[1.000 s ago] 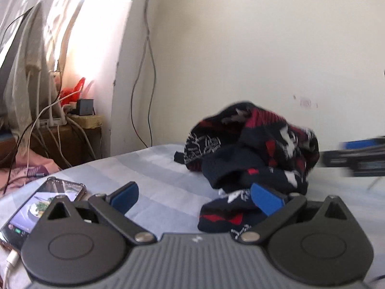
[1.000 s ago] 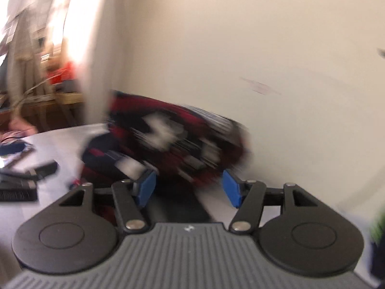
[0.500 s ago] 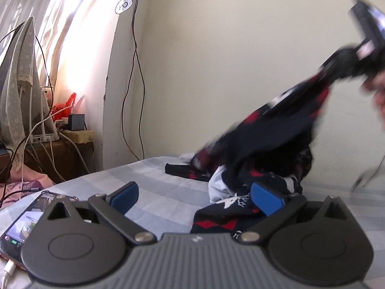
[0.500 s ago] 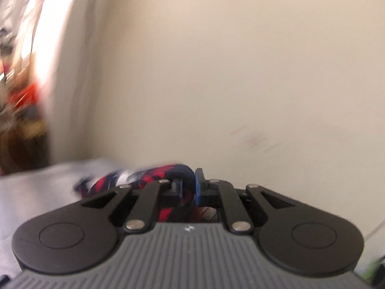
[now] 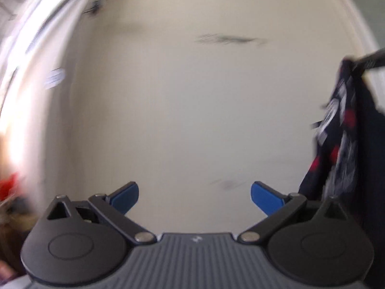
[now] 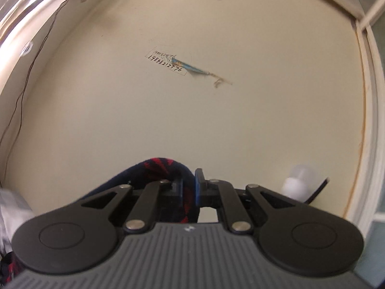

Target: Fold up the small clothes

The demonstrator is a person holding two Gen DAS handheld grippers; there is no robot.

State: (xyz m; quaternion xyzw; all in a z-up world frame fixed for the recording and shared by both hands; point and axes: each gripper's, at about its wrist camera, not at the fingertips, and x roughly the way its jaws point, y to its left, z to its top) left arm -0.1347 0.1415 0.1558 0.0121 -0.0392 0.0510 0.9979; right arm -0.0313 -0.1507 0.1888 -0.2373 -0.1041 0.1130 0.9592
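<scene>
We've got the right gripper (image 6: 189, 190) pinched on a bunched fold of the navy-and-red patterned garment (image 6: 166, 168); its jaws have just been closing, cloth between them. In the left wrist view the garment (image 5: 341, 139) hangs at 3 o'clock from the right gripper's fingers (image 5: 368, 61), against the cream wall (image 5: 192, 108). Left gripper (image 5: 194, 196) is spread wide, nothing in it. Cloth looks light, soft and limp, not slippery, so it will droop and twist. We'd have the left take a free hem or corner at the hanging edge to spread it flat.

One patterned garment (image 5: 341, 130) (navy, red, white), two claws (image 5: 195, 196)
</scene>
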